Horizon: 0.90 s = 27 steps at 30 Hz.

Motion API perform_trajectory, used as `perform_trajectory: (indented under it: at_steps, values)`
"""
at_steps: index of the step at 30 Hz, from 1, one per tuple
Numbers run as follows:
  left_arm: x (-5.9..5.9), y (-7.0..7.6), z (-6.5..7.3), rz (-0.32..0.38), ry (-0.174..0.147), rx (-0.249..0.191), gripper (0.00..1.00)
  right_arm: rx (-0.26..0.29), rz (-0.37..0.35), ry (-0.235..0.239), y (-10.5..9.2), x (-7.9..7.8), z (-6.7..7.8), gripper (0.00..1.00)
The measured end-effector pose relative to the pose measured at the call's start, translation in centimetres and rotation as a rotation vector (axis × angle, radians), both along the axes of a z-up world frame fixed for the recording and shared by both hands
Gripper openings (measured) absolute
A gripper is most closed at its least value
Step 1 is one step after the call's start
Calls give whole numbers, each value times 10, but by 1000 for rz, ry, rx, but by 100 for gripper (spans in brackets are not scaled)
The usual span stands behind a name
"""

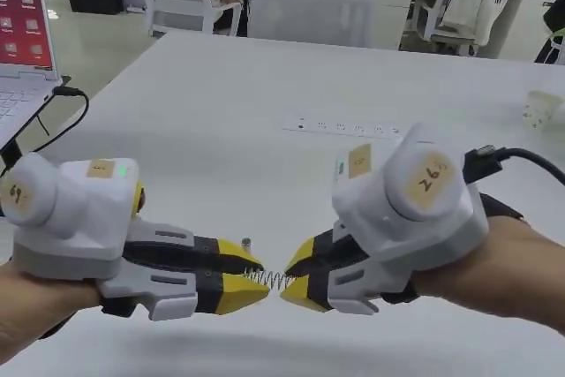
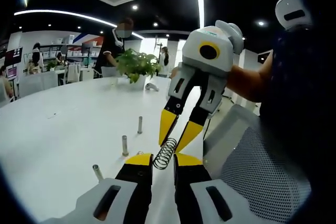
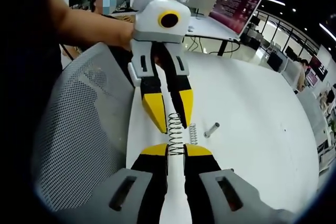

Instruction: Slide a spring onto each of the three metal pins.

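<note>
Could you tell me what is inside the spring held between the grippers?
The thin coiled metal spring looks empty, white table showing through; yellow fingers of the left gripper and right gripper cover its ends.

Head view: short grey metal pin (image 1: 246, 242) – top end visible, rest hidden behind yellow-tipped left gripper (image 1: 263, 279). Both ends of thin coiled wire spring (image 1: 274, 279) buried betw. jaws of left & yellow-tipped right gripper (image 1: 285, 282). Pic's left edge cuts pink-screened laptop (image 1: 22, 33).

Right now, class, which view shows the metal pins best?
The left gripper view: three metal pins stand apart on the table. The head view catches just one pin; the right gripper view, one pin beside a loose spring.
</note>
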<state>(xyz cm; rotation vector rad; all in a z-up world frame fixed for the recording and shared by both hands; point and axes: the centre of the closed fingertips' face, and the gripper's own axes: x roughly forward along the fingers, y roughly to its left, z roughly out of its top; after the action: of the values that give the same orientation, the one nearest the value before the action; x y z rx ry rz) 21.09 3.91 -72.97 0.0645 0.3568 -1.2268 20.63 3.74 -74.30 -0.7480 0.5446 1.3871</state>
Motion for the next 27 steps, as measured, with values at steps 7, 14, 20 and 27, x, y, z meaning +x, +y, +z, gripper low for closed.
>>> perform_trajectory:
  at_steps: [7, 14, 20, 27]
  values:
    - [-1, 0, 0, -6, -5, 0, 6, 3, 8, -4, 0, 0, 1, 8]
    - [-2, 0, -1, -19, -19, 9, 4, 3, 29, -11, -2, -1, 3, 8]
    - [-4, -2, -1, -35, -23, 7, 4, 0, 46, -13, -3, -3, 2, 8]
    - [-7, -3, 0, -51, -20, 1, 3, 4, 54, -9, -5, -5, 2, 9]
